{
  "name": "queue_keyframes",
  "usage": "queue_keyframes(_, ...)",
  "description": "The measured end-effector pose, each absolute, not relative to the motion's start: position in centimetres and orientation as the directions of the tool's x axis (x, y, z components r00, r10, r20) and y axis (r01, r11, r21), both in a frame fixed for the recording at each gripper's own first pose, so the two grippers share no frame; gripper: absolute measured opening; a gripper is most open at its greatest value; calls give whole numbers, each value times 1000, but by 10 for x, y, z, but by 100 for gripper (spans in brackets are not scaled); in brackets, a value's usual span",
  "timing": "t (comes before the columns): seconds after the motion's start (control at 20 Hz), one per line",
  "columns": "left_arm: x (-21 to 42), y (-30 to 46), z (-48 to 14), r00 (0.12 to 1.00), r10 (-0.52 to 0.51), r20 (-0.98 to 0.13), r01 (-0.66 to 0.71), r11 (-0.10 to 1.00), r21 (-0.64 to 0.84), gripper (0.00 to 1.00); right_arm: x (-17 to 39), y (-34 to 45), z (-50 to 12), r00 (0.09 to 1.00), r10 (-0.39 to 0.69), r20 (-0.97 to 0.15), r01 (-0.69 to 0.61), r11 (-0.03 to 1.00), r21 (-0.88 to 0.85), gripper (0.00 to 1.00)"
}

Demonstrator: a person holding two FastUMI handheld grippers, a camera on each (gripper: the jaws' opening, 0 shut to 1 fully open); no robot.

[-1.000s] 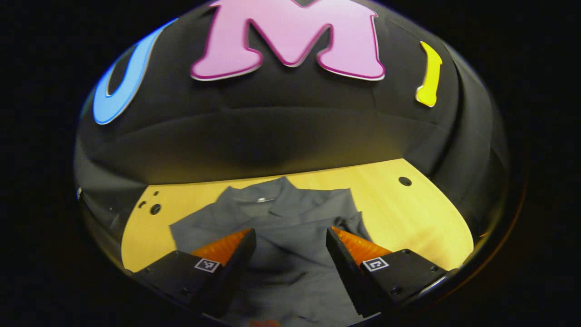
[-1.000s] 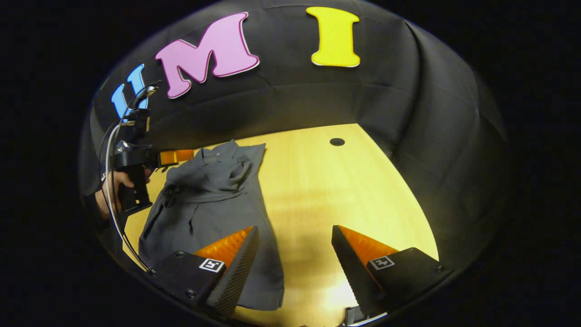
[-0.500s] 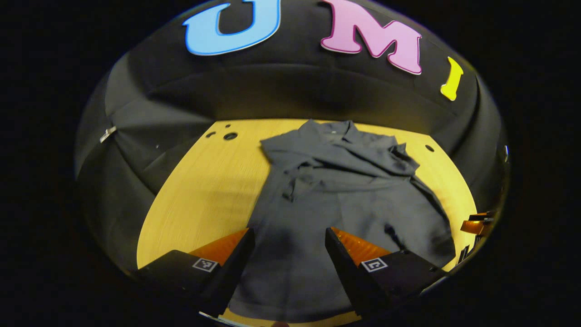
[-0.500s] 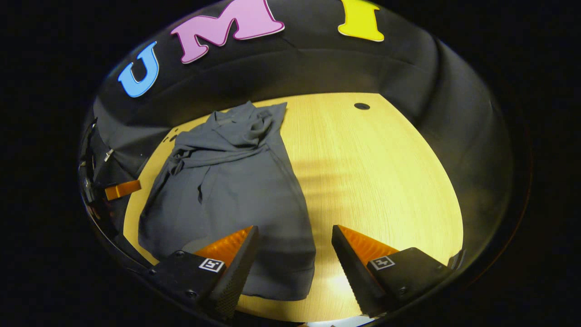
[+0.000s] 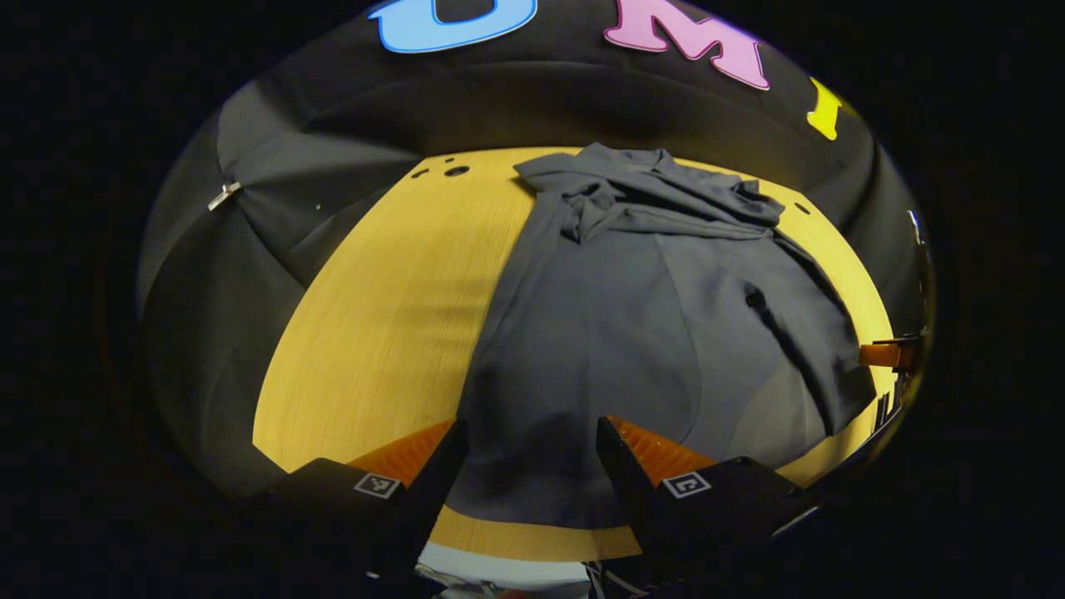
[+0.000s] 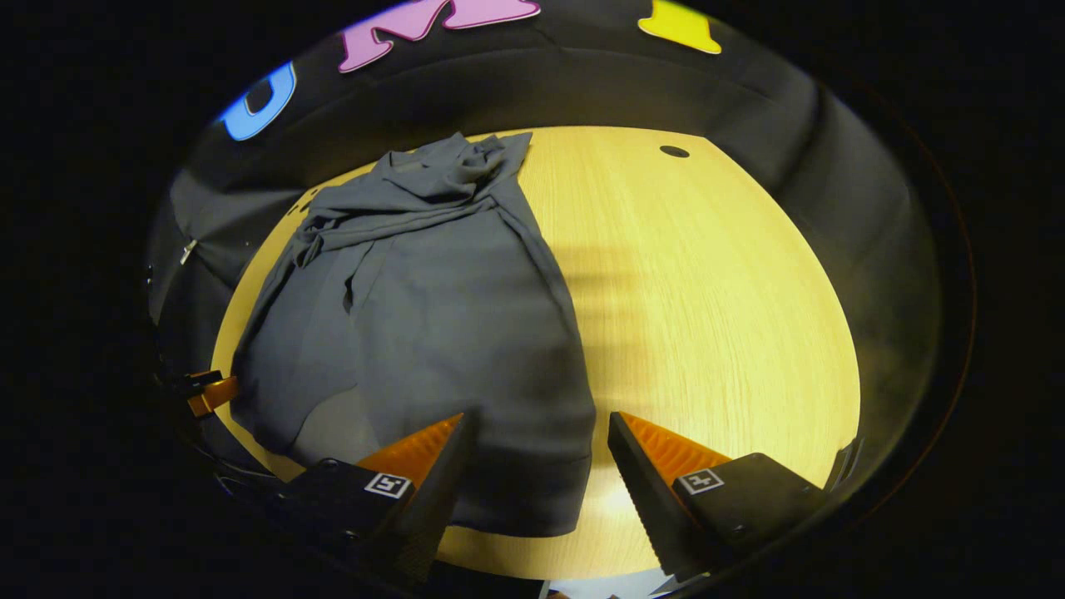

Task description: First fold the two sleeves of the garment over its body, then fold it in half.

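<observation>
1. Now pulled back from the collar end to the near hem — left claw [image 5: 526, 466] and right claw [image 6: 537, 462], both with jaws spread, nothing held.
2. Garment [image 5: 632, 333]: lying on the desk [image 5: 391, 316], sleeves already bunched across the chest; since a second ago more of the body in view, hem nearest.
3. Judged: sleeve step done, half-fold pending — hem corners the likely grip.
4. Desk holes [image 6: 674, 151] far off; no obstruction, only rumpled sleeves.
</observation>
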State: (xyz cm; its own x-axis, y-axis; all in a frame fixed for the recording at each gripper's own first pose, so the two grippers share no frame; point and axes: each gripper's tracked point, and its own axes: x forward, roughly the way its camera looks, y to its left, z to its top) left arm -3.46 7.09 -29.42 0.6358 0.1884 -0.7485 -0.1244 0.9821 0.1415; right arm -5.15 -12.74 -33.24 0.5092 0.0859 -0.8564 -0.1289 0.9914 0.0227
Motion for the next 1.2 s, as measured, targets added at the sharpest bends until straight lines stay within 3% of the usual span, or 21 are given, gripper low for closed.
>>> queue_keyframes(0.4, -42, 82, -321, 584, 216, -782, -145, 976, 161, 99, -48, -136, -353, 484, 14, -875, -87, 996, -33, 99)
queue_keyframes(0.65, -41, 76, -330, 589, 207, -781, -156, 978, 141, 95, -48, -130, -356, 460, 3, -888, -106, 993, -52, 99)
queue_keyframes(0.7, -42, 73, -330, 597, 193, -778, -167, 979, 115, 87, -47, -129, -356, 456, 1, -890, -98, 994, -49, 96)
queue_keyframes(0.8, -44, 73, -331, 605, 176, -777, -186, 980, 77, 83, -49, -118, -357, 450, 10, -893, -116, 992, -48, 83)
queue_keyframes(0.85, -45, 72, -332, 595, 173, -785, -180, 980, 80, 75, -48, -112, -358, 450, 17, -893, -136, 990, -49, 74)
queue_keyframes(0.9, -44, 68, -333, 595, 161, -788, -164, 983, 77, 80, -52, -105, -356, 448, 26, -894, -161, 986, -51, 62)
queue_keyframes(0.95, -42, 64, -332, 592, 149, -792, -144, 987, 78, 67, -54, -100, -356, 447, 34, -894, -183, 982, -54, 51)
queue_keyframes(1.0, -42, 60, -332, 594, 141, -792, -125, 989, 83, 53, -54, -98, -356, 448, 30, -893, -198, 978, -66, 22)
queue_keyframes(1.05, -41, 56, -332, 600, 138, -788, -108, 990, 90, 43, -54, -97, -357, 448, 28, -893, -218, 973, -79, 15)
queue_keyframes(1.1, -39, 53, -331, 606, 142, -783, -98, 990, 104, 24, -53, -95, -357, 444, 40, -895, -235, 969, -74, 12)
queue_keyframes(1.15, -37, 53, -332, 609, 152, -779, -94, 988, 120, 20, -53, -94, -357, 442, 47, -896, -240, 969, -67, 0)
queue_keyframes(1.2, -37, 52, -332, 613, 152, -776, -83, 988, 129, 8, -52, -94, -357, 430, 65, -900, -240, 970, -45, 6)
